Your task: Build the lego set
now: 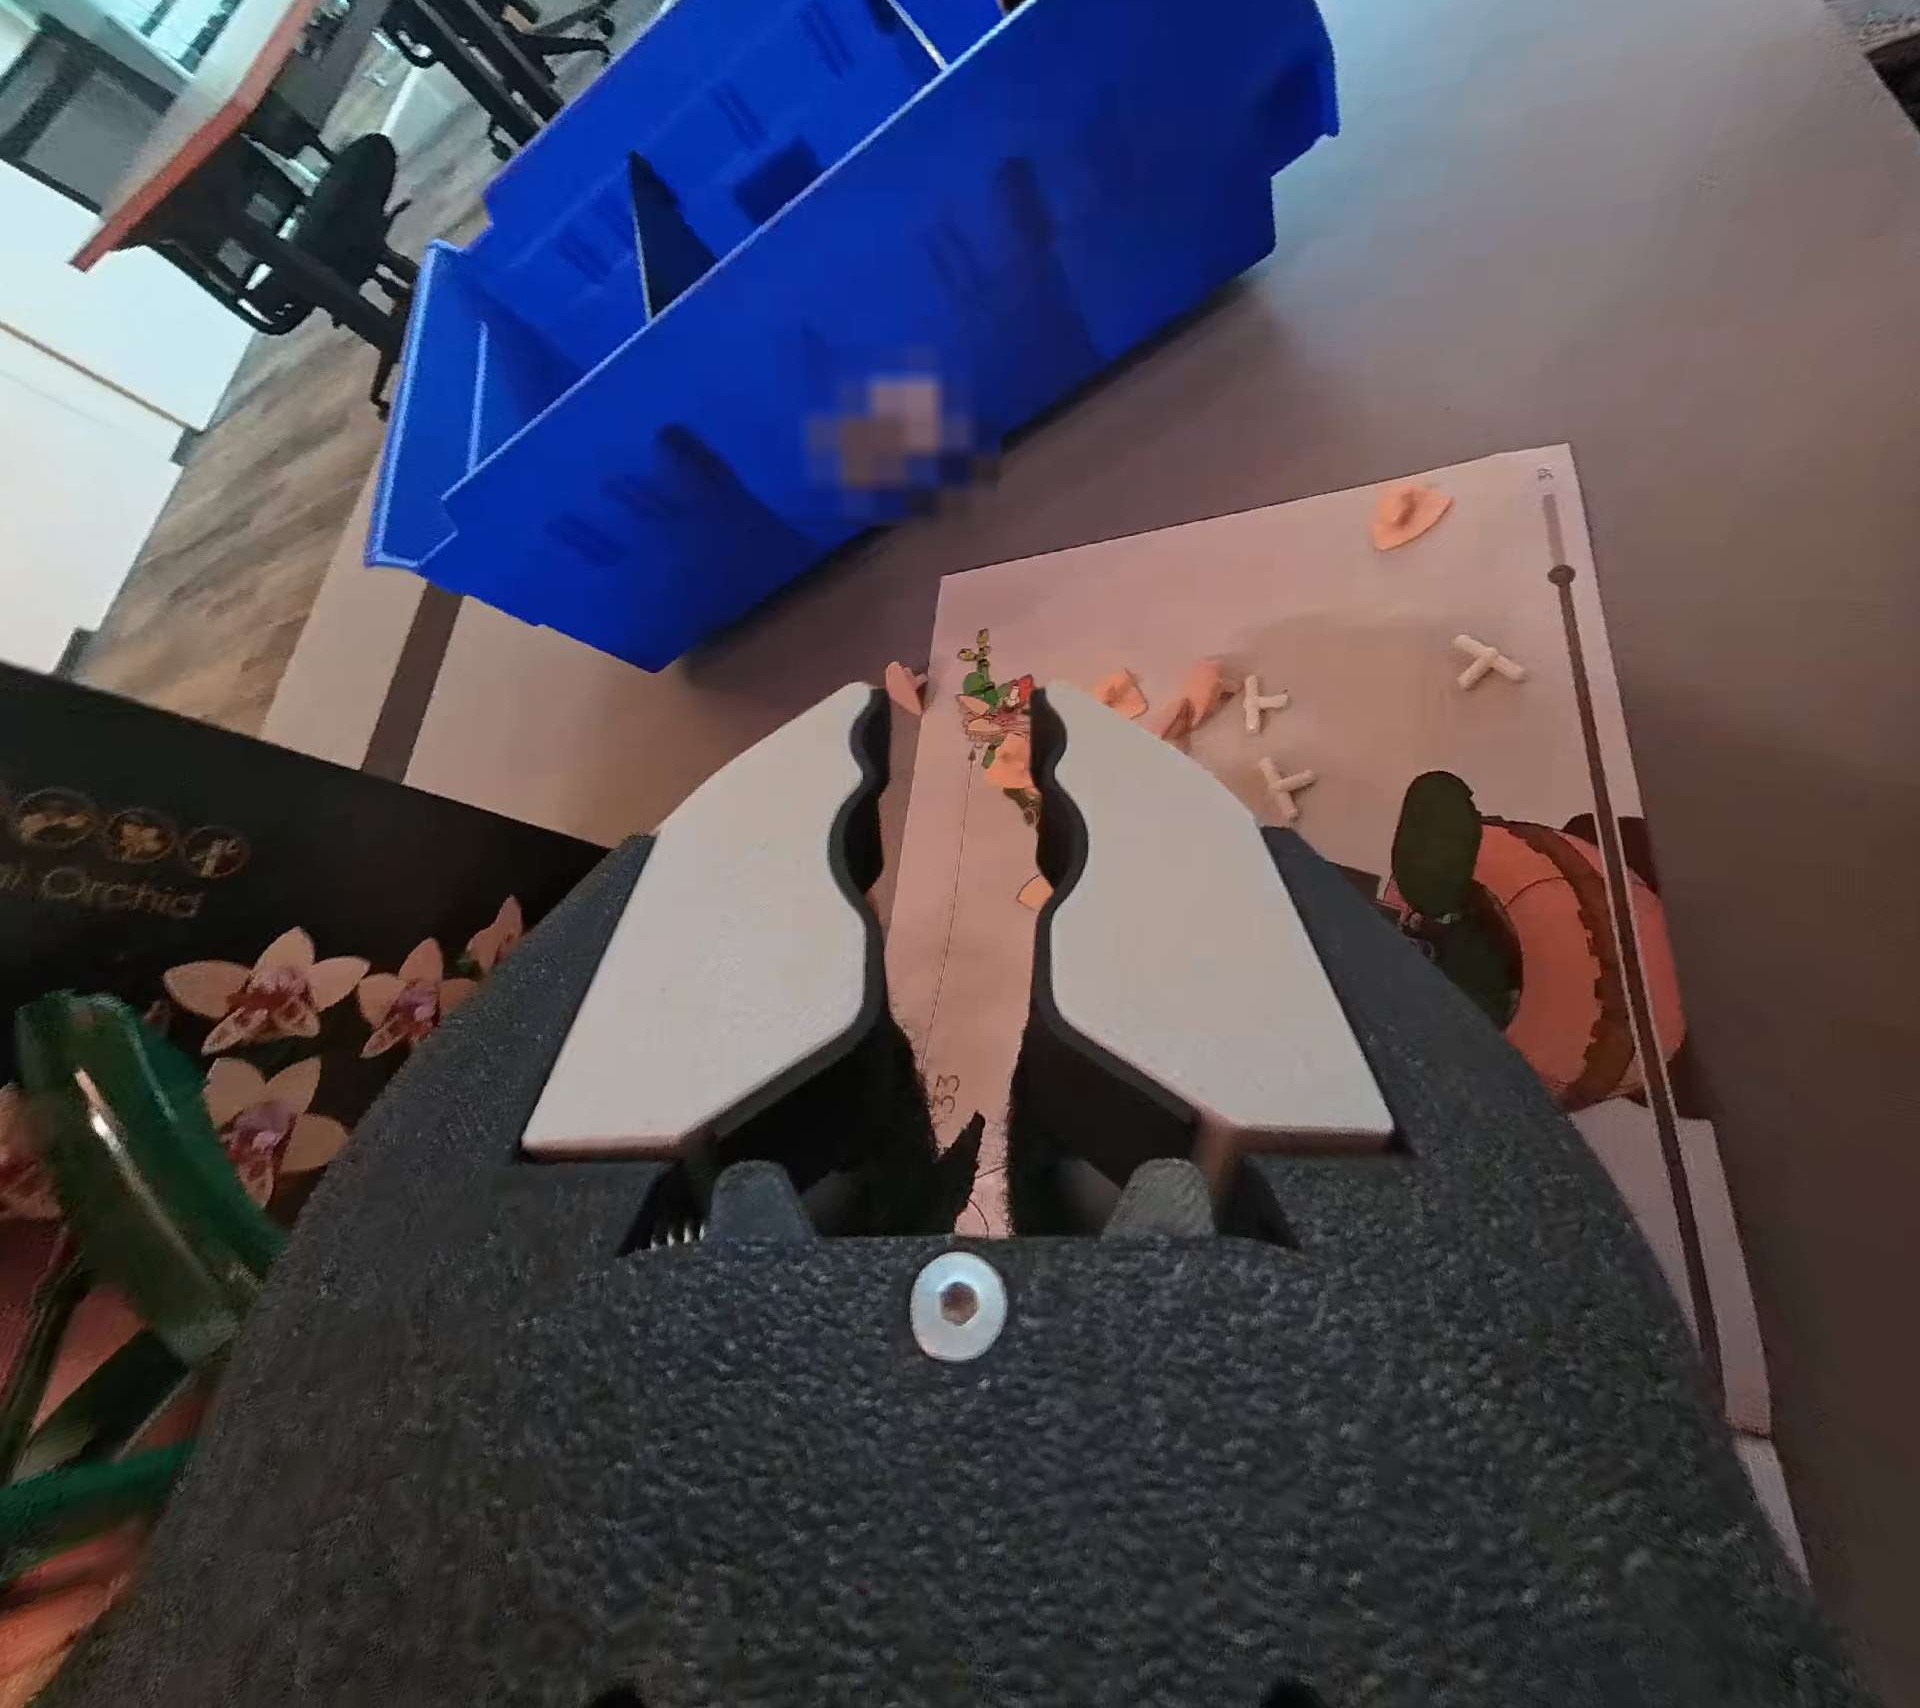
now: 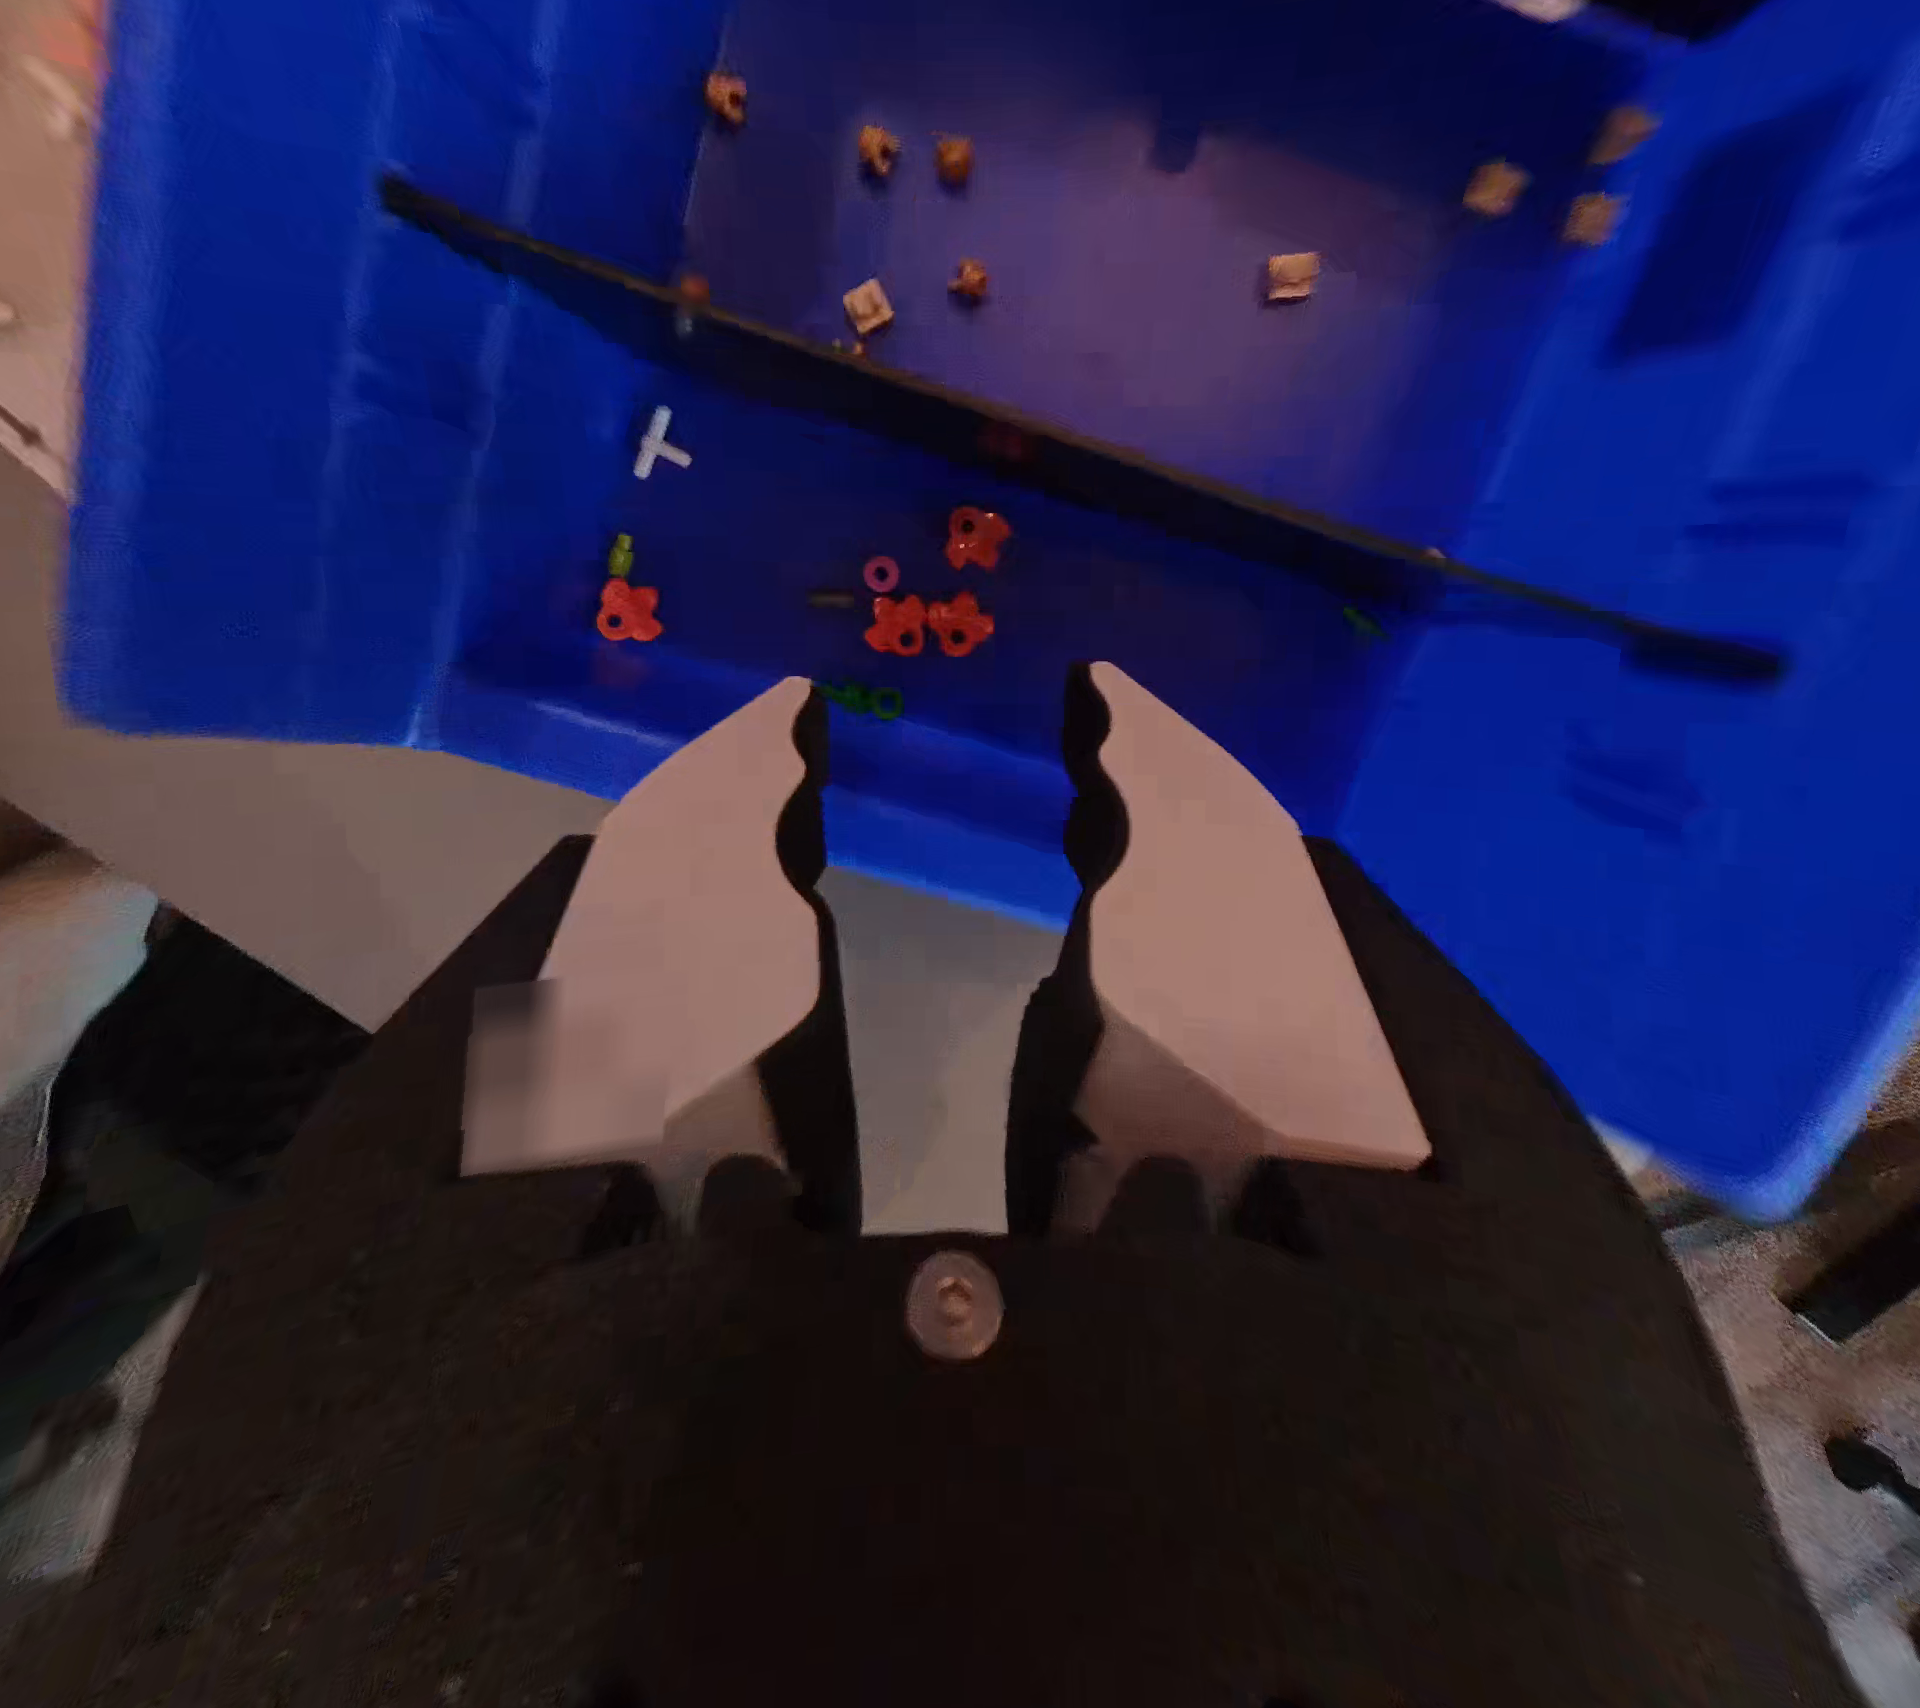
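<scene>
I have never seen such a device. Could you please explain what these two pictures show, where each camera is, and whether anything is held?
No robot here: a person holds one hand-held gripper in each hand, each with a camera looking along its two fingers. The left hand-held gripper hangs above an instruction sheet where small pink petal pieces and white T-shaped pieces lie, beside a blue bin on the table. The right hand-held gripper looks into that bin, above red flower pieces and tan pieces either side of a black divider. Both stand open, holding nothing.
</scene>
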